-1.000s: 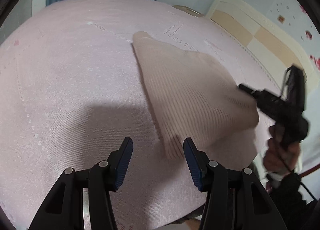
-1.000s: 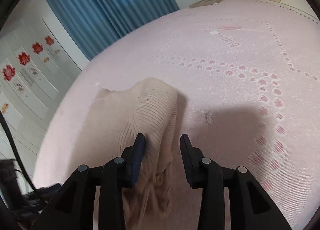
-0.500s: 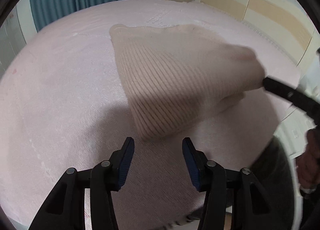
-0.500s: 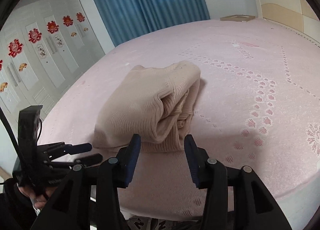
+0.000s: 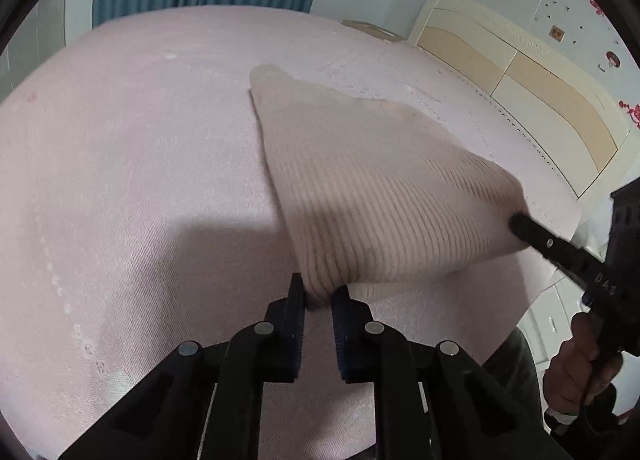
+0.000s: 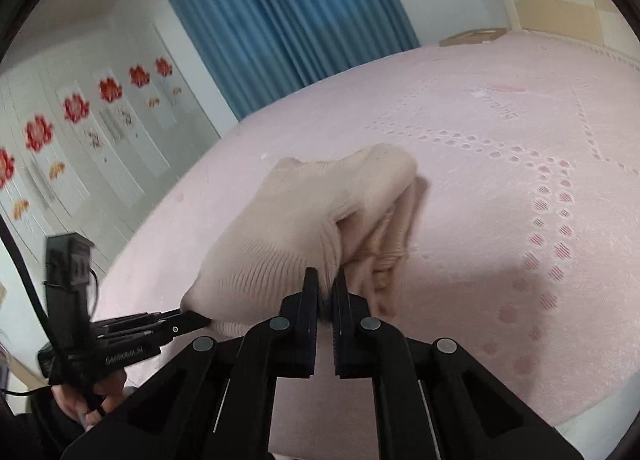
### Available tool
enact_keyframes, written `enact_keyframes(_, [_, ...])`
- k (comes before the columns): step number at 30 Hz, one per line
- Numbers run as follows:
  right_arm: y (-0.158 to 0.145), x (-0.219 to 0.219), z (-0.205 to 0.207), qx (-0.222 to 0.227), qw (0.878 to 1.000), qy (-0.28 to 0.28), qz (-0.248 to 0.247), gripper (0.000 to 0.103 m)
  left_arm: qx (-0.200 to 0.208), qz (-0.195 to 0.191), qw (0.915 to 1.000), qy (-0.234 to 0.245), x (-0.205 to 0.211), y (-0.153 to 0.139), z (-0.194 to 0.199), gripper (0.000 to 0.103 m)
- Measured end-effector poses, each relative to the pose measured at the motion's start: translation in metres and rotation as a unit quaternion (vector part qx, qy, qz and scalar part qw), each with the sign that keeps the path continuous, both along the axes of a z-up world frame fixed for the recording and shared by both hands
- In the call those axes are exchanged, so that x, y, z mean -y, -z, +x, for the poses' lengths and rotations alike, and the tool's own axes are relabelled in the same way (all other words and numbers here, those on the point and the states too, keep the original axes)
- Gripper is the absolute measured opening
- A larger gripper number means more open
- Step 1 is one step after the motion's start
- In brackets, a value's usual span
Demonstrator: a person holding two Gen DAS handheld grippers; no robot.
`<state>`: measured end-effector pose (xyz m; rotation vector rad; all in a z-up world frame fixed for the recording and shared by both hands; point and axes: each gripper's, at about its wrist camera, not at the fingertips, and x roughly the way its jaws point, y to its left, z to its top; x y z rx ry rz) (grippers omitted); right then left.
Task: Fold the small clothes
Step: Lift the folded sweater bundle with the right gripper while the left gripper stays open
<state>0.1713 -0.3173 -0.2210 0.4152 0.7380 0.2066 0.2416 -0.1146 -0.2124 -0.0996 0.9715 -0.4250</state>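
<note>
A beige ribbed knit garment (image 5: 360, 180) lies folded on the pink bedspread (image 5: 120, 180). My left gripper (image 5: 320, 292) has its jaws closing, and the pads pinch the garment's near left corner between them. My right gripper (image 6: 326, 280) has its jaws closing tight on the near right corner of the garment (image 6: 300, 228), with fabric between the pads. In the left wrist view the right gripper (image 5: 516, 224) enters from the right and its tip is buried in the knit. In the right wrist view the left gripper (image 6: 196, 318) grips the opposite corner. The near edge is slightly raised.
The pink bedspread (image 6: 500, 200) extends far beyond the garment. A cream headboard (image 5: 520, 80) stands at the right, a blue curtain (image 6: 280, 20) at the back, and white wardrobe doors with red flowers (image 6: 80, 140) at the left. A hand (image 5: 580, 364) holds the right gripper.
Both grippers stood open a second ago and have moved in and shut on the garment's two near corners. The garment's near edge has bunched and lifted a little.
</note>
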Motion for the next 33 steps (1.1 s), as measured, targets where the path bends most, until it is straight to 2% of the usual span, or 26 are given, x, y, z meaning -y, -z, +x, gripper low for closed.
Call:
enact_keyframes(3, [0.025,-0.001,0.004,-0.039,0.999,0.004,-0.016,0.005,-0.005,0.004,1.0000,0.002,0.004,0.004,0.002,0.013])
enact_keyframes(5, [0.031,-0.003,0.004,-0.049,0.999,0.008,-0.013,0.005,-0.010,0.002,0.9999,-0.001,0.006,0.006,0.005,0.013])
enact_keyframes(10, [0.013,-0.019,0.010,-0.033,0.999,-0.014,-0.036,0.013,-0.015,0.010,0.9998,-0.002,0.009,0.008,0.010,0.013])
enact_keyframes(11, [0.008,-0.020,0.012,-0.022,0.999,-0.018,-0.040,0.015,-0.015,0.009,0.9998,-0.002,0.009,0.007,0.009,0.013])
enact_keyframes(13, [-0.002,-0.022,0.017,-0.002,0.999,-0.018,-0.047,0.035,-0.016,0.009,0.9998,-0.002,0.011,0.007,0.010,0.014])
enact_keyframes(15, [-0.007,-0.021,0.024,0.009,0.999,-0.008,-0.050,0.042,-0.017,0.012,0.9998,-0.002,0.013,0.008,0.011,0.014])
enact_keyframes(18, [-0.001,-0.021,0.048,-0.013,0.999,0.011,-0.044,0.041,-0.019,0.013,0.9997,-0.003,0.013,0.009,0.008,0.014])
enact_keyframes(19, [0.004,-0.022,0.058,-0.034,0.998,0.013,-0.042,0.036,-0.020,0.012,0.9997,-0.003,0.013,0.009,0.008,0.014])
enact_keyframes(20, [0.007,-0.022,0.063,-0.044,0.998,0.008,-0.036,0.013,-0.020,0.008,0.9998,-0.002,0.013,0.009,0.008,0.014])
enact_keyframes(21, [0.005,-0.023,0.064,-0.039,0.999,0.004,-0.037,0.012,-0.017,0.000,0.9998,0.000,0.011,0.009,0.008,0.014])
enact_keyframes(23, [-0.008,-0.020,0.054,0.013,0.999,-0.002,-0.053,0.011,-0.017,-0.007,0.9998,0.004,0.011,0.009,0.009,0.014])
enact_keyframes(24, [-0.014,-0.014,0.047,0.036,0.999,0.003,-0.038,0.011,-0.017,-0.008,0.9998,0.007,0.011,0.010,0.009,0.014])
enact_keyframes(25, [-0.014,-0.002,0.041,0.044,0.999,0.008,0.005,0.010,-0.015,-0.011,0.9998,0.010,0.011,0.010,0.008,0.014])
enact_keyframes(26, [-0.009,0.007,0.041,0.035,0.999,0.017,0.025,0.010,-0.013,-0.013,0.9997,0.014,0.012,0.010,0.007,0.014])
enact_keyframes(27, [0.001,0.011,0.044,0.012,0.999,0.029,0.024,0.010,-0.013,-0.012,0.9997,0.015,0.013,0.010,0.007,0.014])
enact_keyframes(30, [0.037,0.003,0.057,-0.055,0.997,0.035,-0.032,0.010,-0.019,-0.007,0.9996,0.018,0.017,0.011,0.009,0.014])
enact_keyframes(33, [0.030,-0.003,0.054,-0.040,0.997,0.031,-0.055,0.012,-0.021,-0.001,0.9996,0.016,0.018,0.012,0.009,0.014])
